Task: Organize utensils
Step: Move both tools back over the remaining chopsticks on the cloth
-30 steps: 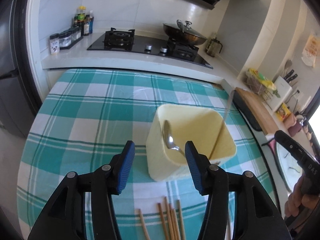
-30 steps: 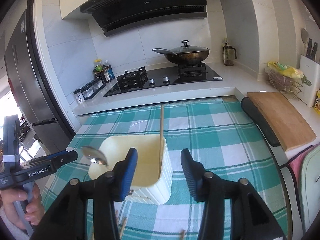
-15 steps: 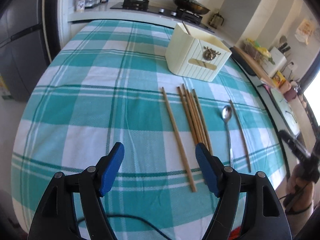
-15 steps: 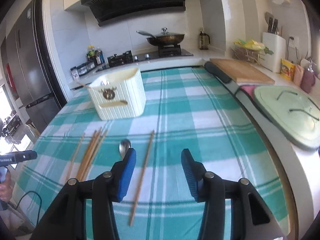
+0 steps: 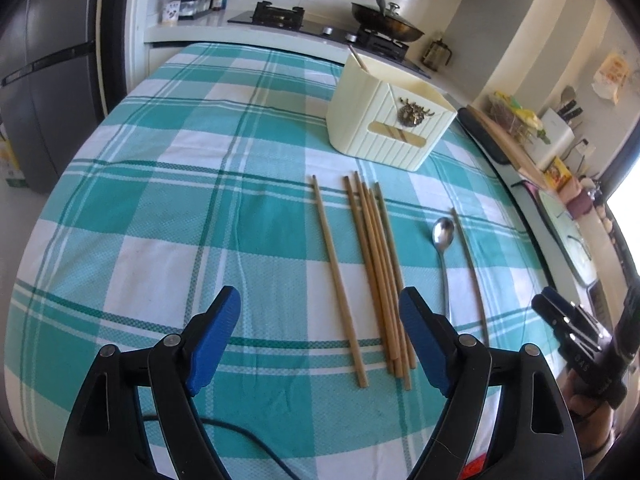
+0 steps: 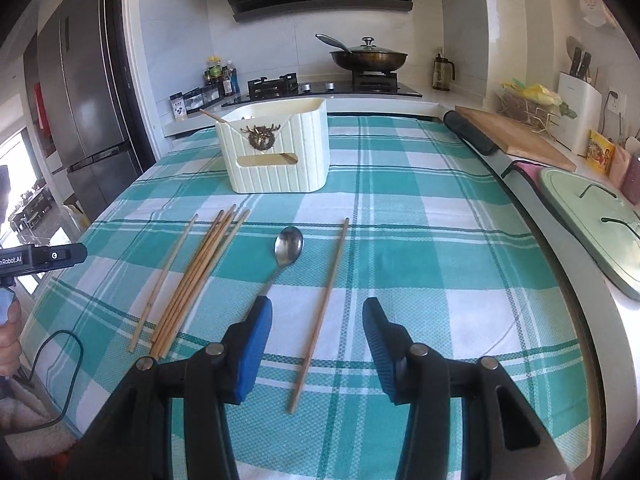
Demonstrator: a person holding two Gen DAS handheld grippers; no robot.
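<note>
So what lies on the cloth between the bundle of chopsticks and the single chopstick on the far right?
The metal spoon lies between the bundle and the single chopstick, touching neither. The right wrist view shows it best.

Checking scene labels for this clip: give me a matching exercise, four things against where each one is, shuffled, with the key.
Things:
1. spoon
2. single chopstick
3. cream holder
4. wok

Places:
A. on the stove
B. far end of the checked cloth, a stick inside
C. lying in line with the right gripper's open jaws
D. between the chopstick bundle and the single chopstick

Pairs: 1-D, 2-C, 3-B, 4-A
</note>
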